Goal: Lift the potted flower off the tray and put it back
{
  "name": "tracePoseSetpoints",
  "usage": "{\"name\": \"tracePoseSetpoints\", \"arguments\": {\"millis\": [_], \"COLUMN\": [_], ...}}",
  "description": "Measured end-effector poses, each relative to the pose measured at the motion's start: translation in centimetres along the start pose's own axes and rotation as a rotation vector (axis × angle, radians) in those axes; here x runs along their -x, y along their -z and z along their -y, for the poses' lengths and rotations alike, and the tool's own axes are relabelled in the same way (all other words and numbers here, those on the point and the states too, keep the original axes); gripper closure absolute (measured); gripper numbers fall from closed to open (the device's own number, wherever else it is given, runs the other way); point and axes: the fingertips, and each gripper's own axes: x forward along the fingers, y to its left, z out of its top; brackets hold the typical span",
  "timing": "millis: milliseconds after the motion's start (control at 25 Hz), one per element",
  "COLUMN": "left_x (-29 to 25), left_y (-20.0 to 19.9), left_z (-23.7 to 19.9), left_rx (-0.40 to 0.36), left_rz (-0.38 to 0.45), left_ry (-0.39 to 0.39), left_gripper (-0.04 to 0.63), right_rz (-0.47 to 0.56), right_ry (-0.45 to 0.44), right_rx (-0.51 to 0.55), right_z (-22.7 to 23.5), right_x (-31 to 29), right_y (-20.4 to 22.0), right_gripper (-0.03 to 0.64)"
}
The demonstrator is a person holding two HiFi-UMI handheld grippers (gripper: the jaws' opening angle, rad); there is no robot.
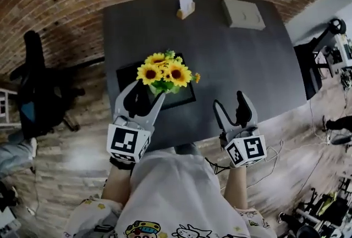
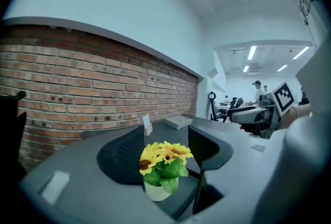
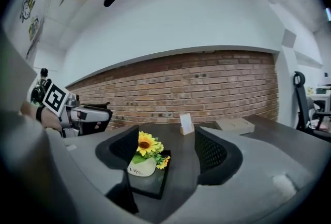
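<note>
Potted flower (image 1: 166,75), shown standing on the black tray (image 1: 184,98) on the tabletop (image 1: 231,61), is faced by the nearby left tongs (image 1: 144,91) and the right tongs (image 1: 229,100), both held open and empty.

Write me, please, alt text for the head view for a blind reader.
A potted flower stands on a black tray on a dark table, seen from above. The left gripper and right gripper hover open at the near edge, neither touching it. A card stand and a flat box sit at the far end.
</note>
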Motion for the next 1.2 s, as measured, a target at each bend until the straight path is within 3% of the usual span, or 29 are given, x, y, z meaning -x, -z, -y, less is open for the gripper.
{"name": "tracePoseSetpoints", "arguments": {"millis": [240,520,760,1200], "left_x": [1.7,4.2,5.0,3.5], "left_y": [0.3,1.0,1.5,2.7], "left_z": [-1.9,-3.0,-3.6,-3.8], "left_rx": [0.029,0.07,0.095,0.124], "left_rz": [0.018,0.009,-0.002,-0.033], "left_ry": [-0.246,-0.388,-0.402,-0.301], "left_gripper": [0.325,0.319,0.311,0.288], "right_rz": [-0.007,-0.028,-0.057,-0.116], "right_ry": [-0.267,-0.444,-0.514,-0.554], "right_rx": [0.041,0.059,0.072,0.091], "right_z": [-0.2,-1.9,-3.7,-6.2], "right_x": [-5.2,-7.9,-9.1,-10.8], "right_y": [-0.2,0.1,0.6,1.7], "right_gripper": [0.275,0.261,0.247,0.21]}}
